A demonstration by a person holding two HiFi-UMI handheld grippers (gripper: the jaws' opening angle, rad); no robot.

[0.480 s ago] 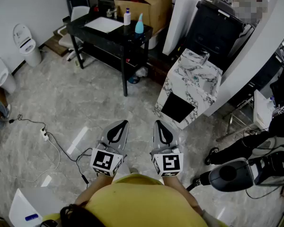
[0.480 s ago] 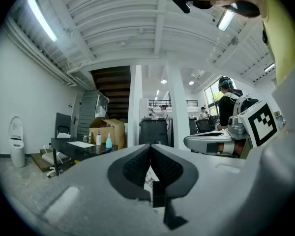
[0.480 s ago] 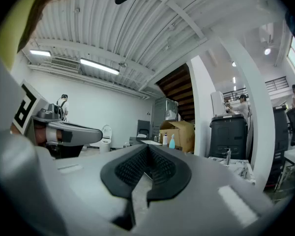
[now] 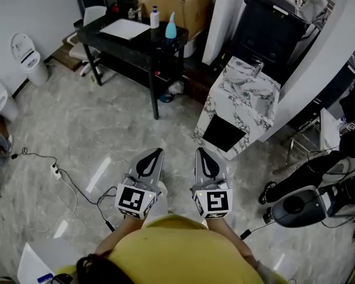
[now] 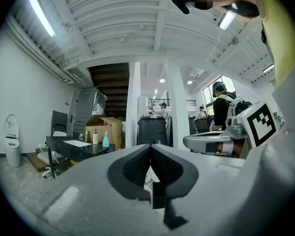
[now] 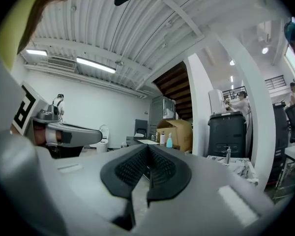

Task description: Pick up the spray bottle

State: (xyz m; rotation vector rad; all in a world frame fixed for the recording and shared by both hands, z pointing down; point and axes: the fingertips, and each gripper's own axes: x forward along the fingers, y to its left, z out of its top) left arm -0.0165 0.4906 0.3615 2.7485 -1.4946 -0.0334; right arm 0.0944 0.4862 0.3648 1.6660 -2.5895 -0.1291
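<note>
The left tool and right tool are narrow and empty. The spray bottle stands well apart on the surface; best step close, then open one tool.

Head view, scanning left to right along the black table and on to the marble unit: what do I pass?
First the white sheet of paper → white bottle → blue spray bottle → marble unit.

Bright, even light from ceiling strips; glare streaks on floor; gripper views fisheye-warped, corners black, near foreground possibly soft.
</note>
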